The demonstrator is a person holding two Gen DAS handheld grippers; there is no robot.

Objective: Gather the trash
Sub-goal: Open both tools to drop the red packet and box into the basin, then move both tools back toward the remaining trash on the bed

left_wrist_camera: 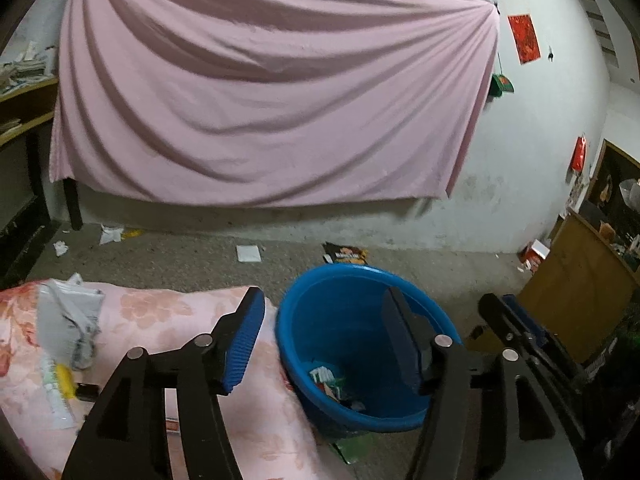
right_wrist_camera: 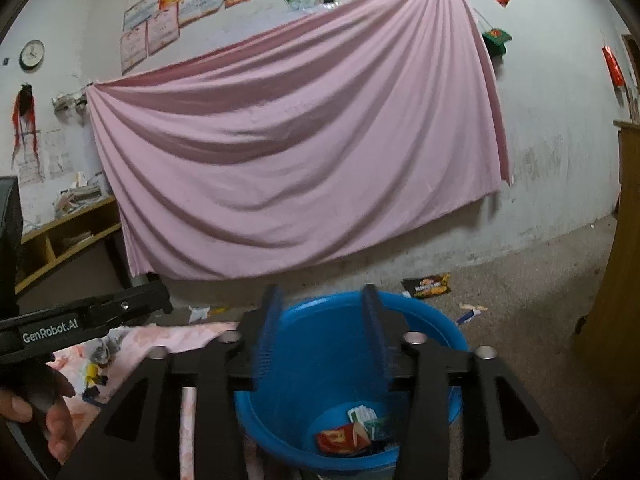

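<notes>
- My right gripper [right_wrist_camera: 320,336] hangs right over the blue bucket [right_wrist_camera: 452,340], jaws parted about halfway, nothing between the pads.
- Straight below it, at the bucket's bottom, I see the collected trash: a red wrapper [right_wrist_camera: 340,438] and a green-and-white packet [right_wrist_camera: 362,416] lying together.
- My left gripper [left_wrist_camera: 324,340] is also apart, roughly half open and empty; its right finger [left_wrist_camera: 400,340] sits over the bucket's mouth, its left finger [left_wrist_camera: 244,344] over the floral cloth [left_wrist_camera: 180,312].
- To the left of the left gripper, on that cloth, more litter lies: a crumpled grey bag [left_wrist_camera: 68,320] and a yellow-and-white wrapper [left_wrist_camera: 60,380].
- Ahead of both grippers, beyond the bucket, a dark snack packet [left_wrist_camera: 346,254] lies on the floor near the wall, with a white paper [left_wrist_camera: 248,253] further left.
- From the right wrist view, a small blue-and-white scrap [right_wrist_camera: 470,316] lies on the floor just right of the bucket.
- A hand [right_wrist_camera: 48,416] holds the left gripper's handle at the lower left edge.
- A pink sheet [right_wrist_camera: 300,152] hangs on the wall ahead.
</notes>
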